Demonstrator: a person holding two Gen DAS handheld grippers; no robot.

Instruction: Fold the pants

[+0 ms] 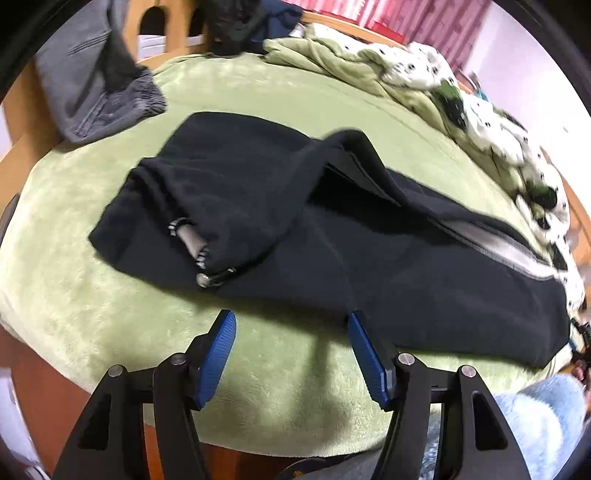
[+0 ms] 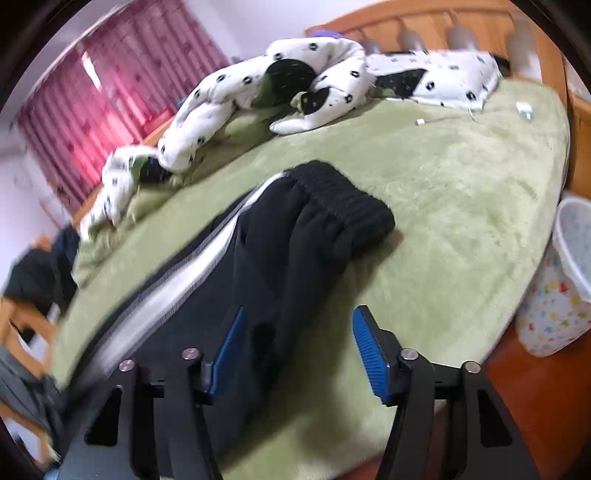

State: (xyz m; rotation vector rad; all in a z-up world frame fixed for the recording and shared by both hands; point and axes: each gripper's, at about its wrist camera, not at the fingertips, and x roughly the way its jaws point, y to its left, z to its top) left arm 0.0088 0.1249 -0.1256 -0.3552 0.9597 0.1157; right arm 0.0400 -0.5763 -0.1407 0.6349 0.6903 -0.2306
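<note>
Black pants [image 1: 332,236] with a grey side stripe lie across the green bed blanket [image 1: 110,314]. The waistband end with its drawstring [image 1: 207,273] lies at the left. My left gripper [image 1: 290,325] is open and empty, just in front of the pants' near edge. In the right wrist view the pants [image 2: 295,251] run away from me, ending in a ribbed black cuff [image 2: 347,203]. My right gripper [image 2: 299,321] is open and empty, hovering over the leg near the bed's front edge.
A grey garment [image 1: 96,92] lies at the bed's far left corner. A crumpled white spotted duvet [image 2: 258,85] lies along the far side of the bed. A white basket [image 2: 576,240] stands on the floor at the right. A wooden headboard [image 2: 461,22] stands behind.
</note>
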